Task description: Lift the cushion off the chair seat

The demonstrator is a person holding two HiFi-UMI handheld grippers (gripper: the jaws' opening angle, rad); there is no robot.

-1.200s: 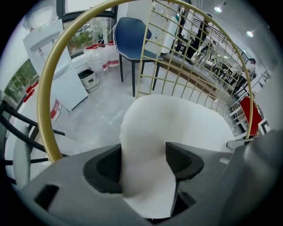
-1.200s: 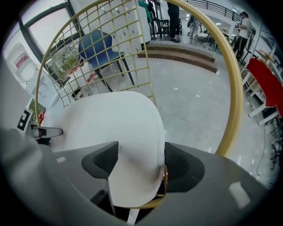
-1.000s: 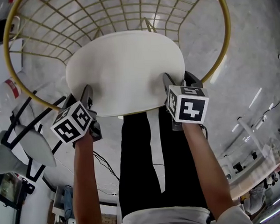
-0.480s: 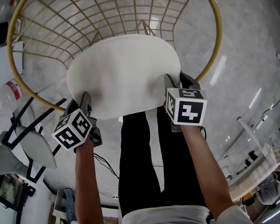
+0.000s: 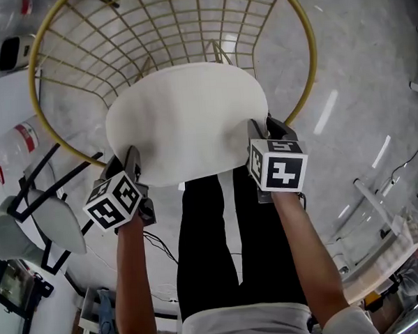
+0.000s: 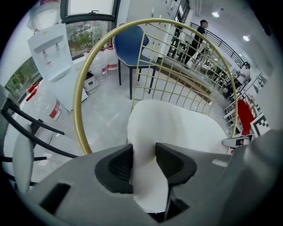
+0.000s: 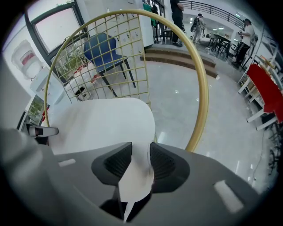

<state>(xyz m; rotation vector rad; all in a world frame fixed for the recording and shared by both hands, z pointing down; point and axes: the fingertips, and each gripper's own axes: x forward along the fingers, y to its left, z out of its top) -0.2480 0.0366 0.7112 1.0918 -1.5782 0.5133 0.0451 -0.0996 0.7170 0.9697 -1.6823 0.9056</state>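
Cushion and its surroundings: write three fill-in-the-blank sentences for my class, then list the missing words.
The cushion is ____ in colour. In the left gripper view, the padded chair beyond the gold wire chair is ____. The person's trousers are ____ with a white stripe.
Missing words: white; blue; black.

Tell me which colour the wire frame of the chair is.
Gold, a yellowish metal tone. The wire frame shows best in the right gripper view.
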